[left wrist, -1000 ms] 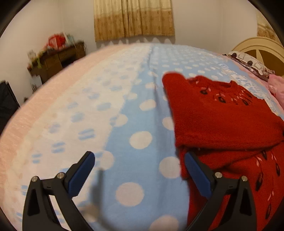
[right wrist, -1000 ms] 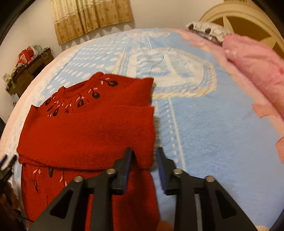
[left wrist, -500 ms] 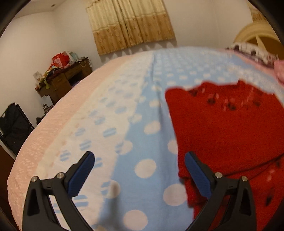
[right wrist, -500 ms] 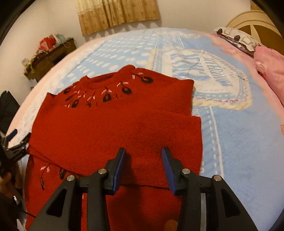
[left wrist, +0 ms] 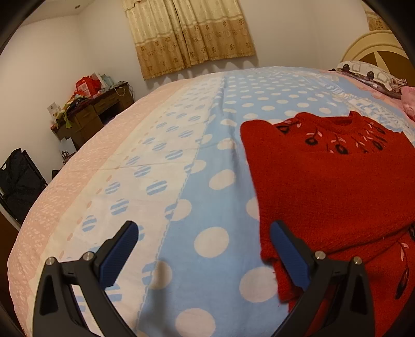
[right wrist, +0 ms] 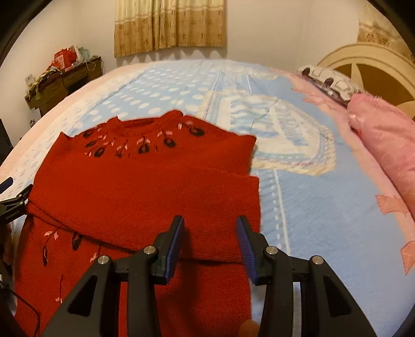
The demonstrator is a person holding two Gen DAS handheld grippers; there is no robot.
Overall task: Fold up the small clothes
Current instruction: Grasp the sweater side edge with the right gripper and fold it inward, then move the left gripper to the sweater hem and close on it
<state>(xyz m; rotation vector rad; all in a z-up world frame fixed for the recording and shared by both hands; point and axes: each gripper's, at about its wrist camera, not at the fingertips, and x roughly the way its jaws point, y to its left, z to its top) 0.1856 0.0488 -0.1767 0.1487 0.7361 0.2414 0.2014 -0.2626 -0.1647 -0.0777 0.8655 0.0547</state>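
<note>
The right gripper [right wrist: 210, 242] hangs over the near edge of the folded sleeve band [right wrist: 155, 207], jaws apart and clamping nothing. A second ago a corner of red fabric lay between them; they have since been opening, and the band now lies flat across the red sweater [right wrist: 124, 186]. This indicates that the sleeve fold has been released in place.

The left gripper [left wrist: 205, 248] stands wide apart and empty at the sweater's left edge, its right pad [left wrist: 288, 255] over the knit.

The sweater lies on the dotted blue bedspread [left wrist: 212, 186], collar [right wrist: 145, 121] toward the curtain [right wrist: 168, 23]. Probable next step: folding the hem up toward the collar.
</note>
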